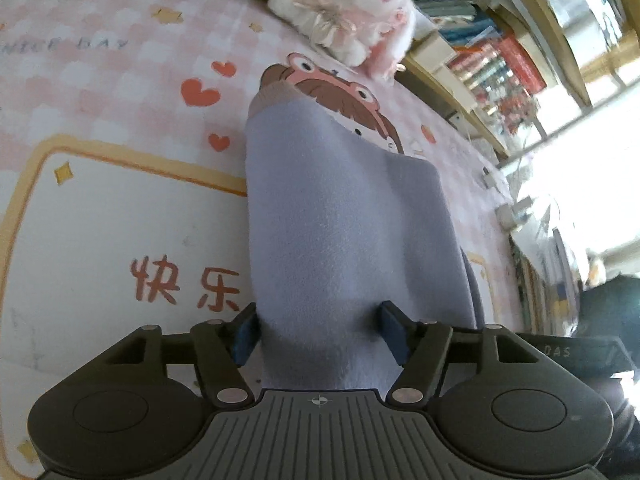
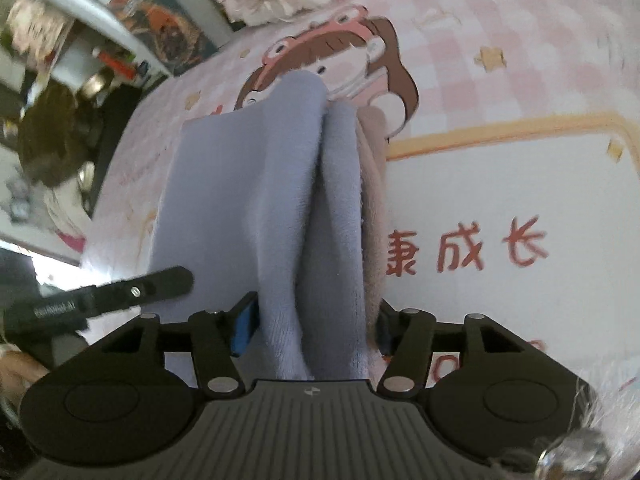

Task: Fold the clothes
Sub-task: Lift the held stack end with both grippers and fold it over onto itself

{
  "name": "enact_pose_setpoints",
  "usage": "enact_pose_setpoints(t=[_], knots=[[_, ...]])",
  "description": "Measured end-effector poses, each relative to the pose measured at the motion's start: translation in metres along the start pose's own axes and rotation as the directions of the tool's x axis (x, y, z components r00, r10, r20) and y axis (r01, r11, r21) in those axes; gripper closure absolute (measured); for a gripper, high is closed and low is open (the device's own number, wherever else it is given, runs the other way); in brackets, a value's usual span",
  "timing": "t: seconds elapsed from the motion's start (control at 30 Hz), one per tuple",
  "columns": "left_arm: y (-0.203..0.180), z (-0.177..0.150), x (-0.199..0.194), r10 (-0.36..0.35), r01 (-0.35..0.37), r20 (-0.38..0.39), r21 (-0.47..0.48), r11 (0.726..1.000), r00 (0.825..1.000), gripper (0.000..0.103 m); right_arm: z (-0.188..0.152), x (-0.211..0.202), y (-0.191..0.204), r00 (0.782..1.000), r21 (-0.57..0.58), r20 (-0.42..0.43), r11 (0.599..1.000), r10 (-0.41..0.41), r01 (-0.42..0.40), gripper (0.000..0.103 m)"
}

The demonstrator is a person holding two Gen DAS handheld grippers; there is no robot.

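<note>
Roughly, going from left to right: left hand-held gripper (image 1: 320, 334) stands moderately wide, a lavender fleece garment (image 1: 340, 232) running between its blue pads (image 1: 394, 338); cloth touches both pads, but whether they press it I cannot tell. Garment rises away from the fingers in a long band, taupe ribbed edge (image 1: 272, 94) at its far end, over a pink checked mat (image 1: 100, 92) printed with hearts, red characters and a cartoon girl (image 1: 352, 100). Plush toy (image 1: 344, 16) lies at the mat's far edge; bookshelves (image 1: 492, 60) further right. In the right wrist view, a dark arm of the other tool (image 2: 132, 290) lies against the cloth's left part. Right hand-held gripper (image 2: 314, 330) is likewise part open, bunched folds of the same garment (image 2: 280, 200) filling the gap between its fingers, a taupe layer (image 2: 374, 208) along the right side. Firm grip or loose contact, cannot tell. Mat (image 2: 500, 184) to the right shows more red characters; cartoon girl (image 2: 340, 64) beyond the cloth. Surroundings blurred.
</note>
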State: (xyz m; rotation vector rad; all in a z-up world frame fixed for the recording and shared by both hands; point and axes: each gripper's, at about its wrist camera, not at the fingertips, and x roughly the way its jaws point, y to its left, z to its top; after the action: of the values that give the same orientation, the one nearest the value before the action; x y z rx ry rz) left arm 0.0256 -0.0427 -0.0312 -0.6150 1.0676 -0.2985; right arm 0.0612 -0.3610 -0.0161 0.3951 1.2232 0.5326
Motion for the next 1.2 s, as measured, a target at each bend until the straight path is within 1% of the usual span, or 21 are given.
enact_pose_setpoints(t=[0.07, 0.1, 0.13, 0.17, 0.2, 0.23, 0.3, 0.33, 0.37, 0.4, 0.43, 0.53, 0.63, 0.67, 0.7, 0.73, 0.83, 0.9, 0.93, 1.07, 1.2], knots=[[0.002, -0.002, 0.001, -0.009, 0.01, 0.016, -0.034, 0.999, 1.0, 0.041, 0.002, 0.002, -0.001, 1.0, 0.013, 0.003, 1.0, 0.019, -0.019, 0.049], [0.0, -0.003, 0.001, -0.002, 0.003, 0.024, -0.034, 0.999, 1.0, 0.043, 0.003, 0.003, 0.001, 1.0, -0.001, 0.002, 1.0, 0.014, -0.014, 0.056], [-0.004, -0.004, 0.0, 0.017, -0.016, 0.028, -0.013, 1.0, 0.999, 0.046, 0.003, 0.004, 0.004, 1.0, -0.028, 0.004, 1.0, 0.013, -0.013, 0.061], [-0.009, -0.005, -0.001, 0.035, -0.035, 0.034, 0.007, 0.999, 0.999, 0.05, 0.004, 0.003, 0.009, 1.0, -0.067, 0.011, 0.998, 0.004, -0.003, 0.064], [-0.014, -0.006, -0.002, 0.052, -0.054, 0.039, 0.032, 0.998, 0.998, 0.052, 0.002, 0.001, 0.017, 1.0, -0.128, 0.026, 0.992, -0.015, 0.018, 0.069], [-0.02, -0.007, -0.004, 0.068, -0.071, 0.044, 0.066, 0.995, 0.997, 0.053, -0.001, -0.001, 0.026, 0.998, -0.203, 0.045, 0.978, -0.043, 0.052, 0.073], [-0.026, -0.008, -0.005, 0.085, -0.09, 0.049, 0.106, 0.99, 0.995, 0.054, -0.008, -0.005, 0.044, 0.992, -0.336, 0.085, 0.934, -0.096, 0.119, 0.074], [-0.026, -0.007, -0.005, 0.086, -0.091, 0.048, 0.109, 0.99, 0.995, 0.053, -0.011, -0.005, 0.049, 0.989, -0.373, 0.097, 0.917, -0.115, 0.143, 0.074], [-0.022, -0.007, -0.005, 0.079, -0.083, 0.044, 0.092, 0.992, 0.996, 0.051, -0.012, -0.004, 0.049, 0.988, -0.377, 0.098, 0.914, -0.119, 0.148, 0.074], [-0.018, -0.006, -0.004, 0.07, -0.073, 0.039, 0.069, 0.995, 0.997, 0.05, -0.011, -0.003, 0.045, 0.99, -0.354, 0.091, 0.925, -0.111, 0.137, 0.074], [-0.014, -0.006, -0.003, 0.061, -0.063, 0.034, 0.046, 0.997, 0.998, 0.046, -0.008, -0.002, 0.038, 0.992, -0.321, 0.077, 0.94, -0.098, 0.118, 0.071], [-0.004, -0.006, -0.001, 0.026, -0.025, 0.029, -0.01, 1.0, 0.999, 0.045, -0.001, 0.002, 0.019, 0.998, -0.209, 0.037, 0.976, -0.057, 0.063, 0.061], [-0.003, -0.008, 0.0, 0.018, -0.017, 0.037, -0.016, 1.0, 0.999, 0.047, 0.001, 0.004, 0.002, 1.0, -0.104, 0.016, 0.995, 0.002, 0.0, 0.059], [-0.004, -0.008, 0.001, 0.021, -0.021, 0.04, -0.013, 1.0, 0.999, 0.049, 0.001, 0.004, -0.003, 1.0, -0.075, 0.013, 0.997, 0.022, -0.021, 0.059], [-0.006, -0.009, 0.001, 0.024, -0.024, 0.043, -0.01, 1.0, 0.999, 0.05, 0.002, 0.004, -0.004, 0.999, -0.07, 0.011, 0.997, 0.034, -0.033, 0.06], [-0.007, -0.01, 0.001, 0.027, -0.027, 0.047, -0.008, 1.0, 0.999, 0.052, 0.002, 0.003, -0.006, 0.999, -0.066, 0.01, 0.997, 0.046, -0.045, 0.063], [-0.015, -0.014, -0.005, 0.033, -0.035, 0.085, 0.025, 0.999, 0.996, 0.057, 0.002, 0.0, 0.003, 0.998, -0.122, 0.021, 0.991, 0.055, -0.052, 0.073], [-0.021, -0.019, -0.013, 0.018, -0.025, 0.12, 0.056, 0.998, 0.993, 0.059, -0.001, -0.007, 0.011, 0.998, -0.195, 0.046, 0.98, 0.04, -0.03, 0.074], [-0.024, -0.022, -0.017, 0.012, -0.021, 0.137, 0.066, 0.998, 0.99, 0.059, -0.003, -0.011, 0.015, 0.998, -0.23, 0.06, 0.973, 0.032, -0.017, 0.075], [-0.036, -0.027, -0.026, -0.004, -0.013, 0.183, 0.089, 0.996, 0.983, 0.059, -0.008, -0.027, 0.015, 0.992, -0.291, 0.114, 0.956, 0.059, -0.023, 0.075], [-0.054, -0.033, -0.025, 0.005, -0.026, 0.209, 0.098, 0.995, 0.978, 0.059, -0.007, -0.04, 0.011, 0.989, -0.322, 0.128, 0.946, 0.079, -0.034, 0.075]])
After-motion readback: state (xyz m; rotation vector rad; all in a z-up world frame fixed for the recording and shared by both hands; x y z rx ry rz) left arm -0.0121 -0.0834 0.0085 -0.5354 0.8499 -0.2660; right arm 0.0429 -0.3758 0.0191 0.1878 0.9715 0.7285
